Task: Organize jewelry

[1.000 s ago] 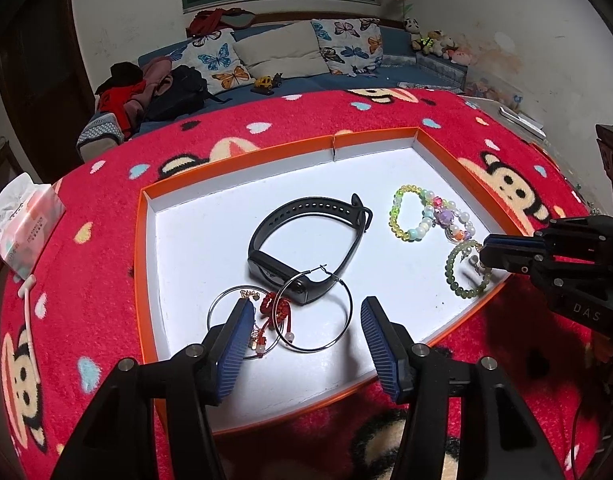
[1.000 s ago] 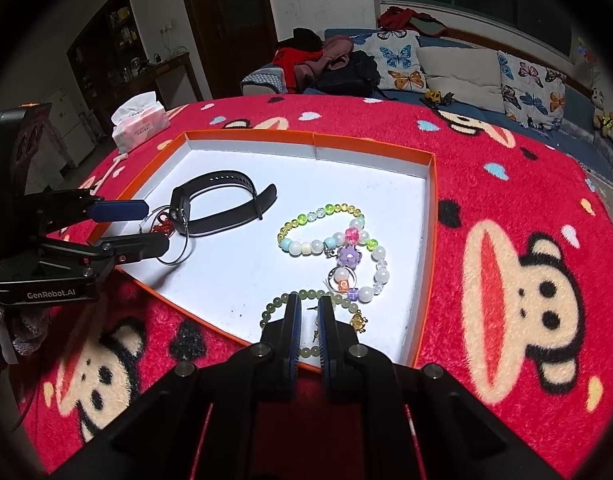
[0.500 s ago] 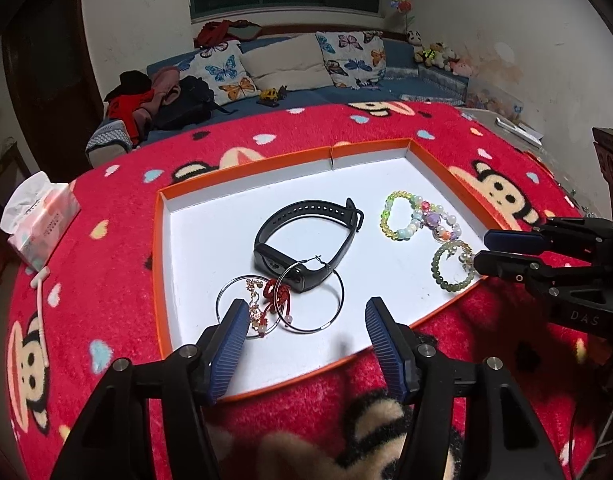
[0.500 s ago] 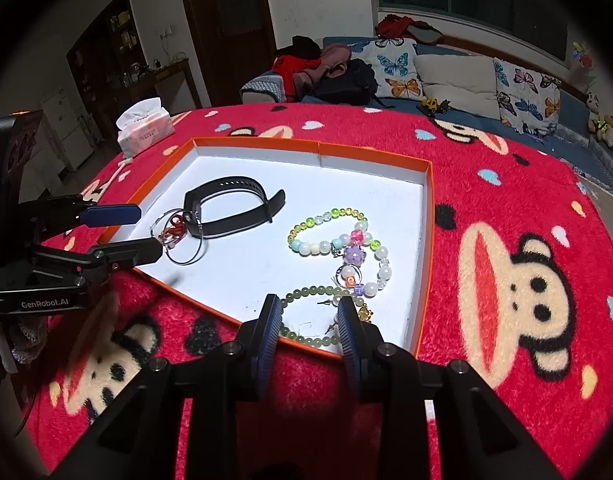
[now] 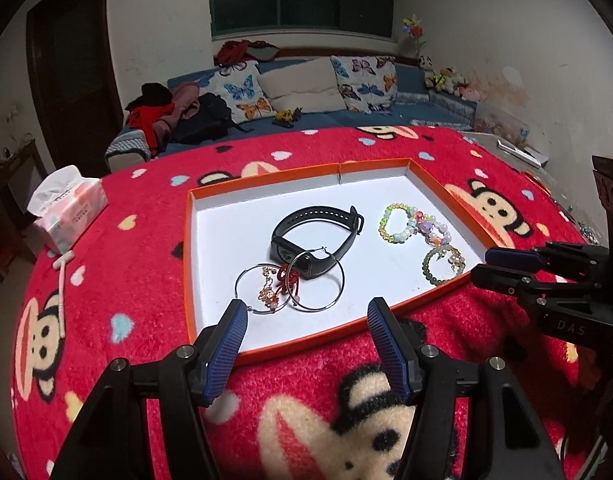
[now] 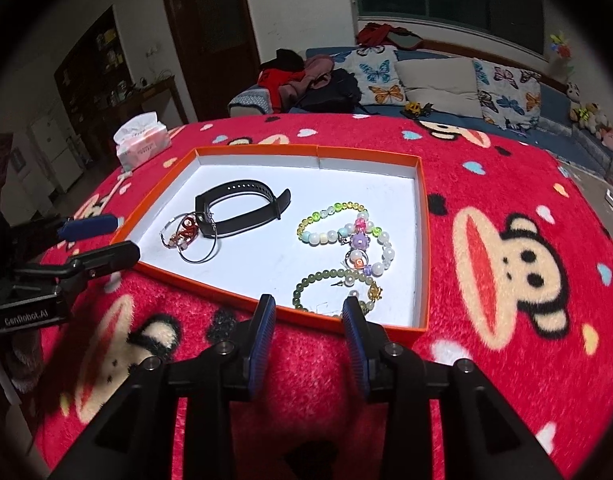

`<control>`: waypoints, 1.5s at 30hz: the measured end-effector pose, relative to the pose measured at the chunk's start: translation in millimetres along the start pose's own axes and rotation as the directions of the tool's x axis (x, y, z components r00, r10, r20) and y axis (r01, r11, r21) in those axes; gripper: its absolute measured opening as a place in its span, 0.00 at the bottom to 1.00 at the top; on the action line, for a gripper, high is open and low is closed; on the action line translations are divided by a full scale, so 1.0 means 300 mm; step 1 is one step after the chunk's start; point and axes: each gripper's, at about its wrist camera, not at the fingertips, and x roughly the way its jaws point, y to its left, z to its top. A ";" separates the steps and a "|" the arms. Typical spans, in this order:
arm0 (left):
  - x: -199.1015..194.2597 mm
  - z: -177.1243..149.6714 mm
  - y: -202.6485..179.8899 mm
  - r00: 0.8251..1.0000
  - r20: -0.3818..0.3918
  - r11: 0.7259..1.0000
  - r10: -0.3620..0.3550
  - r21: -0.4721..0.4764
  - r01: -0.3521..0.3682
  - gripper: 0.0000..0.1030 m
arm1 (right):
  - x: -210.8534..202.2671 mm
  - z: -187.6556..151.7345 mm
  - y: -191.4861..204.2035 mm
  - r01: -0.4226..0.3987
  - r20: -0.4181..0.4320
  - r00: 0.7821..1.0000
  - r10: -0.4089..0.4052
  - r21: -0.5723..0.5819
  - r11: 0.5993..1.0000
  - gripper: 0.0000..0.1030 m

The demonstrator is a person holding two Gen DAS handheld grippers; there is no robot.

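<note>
Looking along my right gripper (image 6: 308,314), whose empty jaws are opening, I see the green bead bracelet (image 6: 332,286) lying flat just ahead inside the orange tray (image 6: 423,240), nearer than to my open left gripper (image 5: 306,320).

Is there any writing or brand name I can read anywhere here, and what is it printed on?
"GenRobot.AI": on the body of the left gripper, seen from the right wrist.
"DAS": on the body of the right gripper, seen from the left wrist.
Print on the tissue pack: too small to read.
</note>
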 end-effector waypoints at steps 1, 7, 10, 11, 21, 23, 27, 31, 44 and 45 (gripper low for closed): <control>-0.009 -0.009 0.001 1.000 0.013 1.000 0.006 -0.003 -0.006 0.65 | -0.005 -0.004 0.004 -0.002 0.006 1.000 0.002 0.008 1.000 0.37; -0.036 -0.057 0.031 0.998 0.054 0.998 0.024 -0.058 -0.021 0.65 | -0.026 -0.029 0.032 0.022 0.051 0.998 -0.024 0.034 0.999 0.38; -0.039 -0.089 0.056 0.997 0.063 0.995 0.035 -0.091 -0.029 0.65 | -0.032 -0.042 0.048 0.032 0.068 0.997 -0.035 0.046 0.998 0.38; -0.042 -0.101 0.064 0.997 0.065 0.994 0.033 -0.102 -0.026 0.65 | -0.034 -0.048 0.056 0.036 0.075 0.996 -0.040 0.047 0.998 0.38; -0.053 -0.178 0.077 0.989 0.104 0.990 0.104 -0.110 -0.093 0.65 | -0.047 -0.091 0.128 0.077 0.122 0.989 -0.080 0.031 0.997 0.38; -0.051 -0.189 0.066 0.987 0.112 0.990 0.114 -0.101 -0.103 0.65 | -0.047 -0.095 0.139 0.086 0.131 0.987 -0.088 0.027 0.996 0.38; -0.043 -0.203 0.058 0.986 0.116 0.989 0.120 -0.100 -0.108 0.65 | -0.045 -0.113 0.157 0.124 0.157 0.980 -0.124 0.004 0.992 0.38; -0.052 -0.199 0.056 0.983 0.136 0.988 0.121 -0.108 -0.106 0.65 | -0.045 -0.125 0.163 0.136 0.167 0.977 -0.135 0.006 0.991 0.38; -0.058 -0.208 0.064 0.976 0.148 0.982 0.157 -0.132 -0.138 0.65 | -0.048 -0.133 0.154 0.145 0.172 0.974 -0.148 0.032 0.989 0.44; -0.057 -0.208 0.059 0.976 0.147 0.982 0.159 -0.126 -0.141 0.65 | -0.043 -0.131 0.153 0.147 0.164 0.975 -0.150 0.033 0.989 0.45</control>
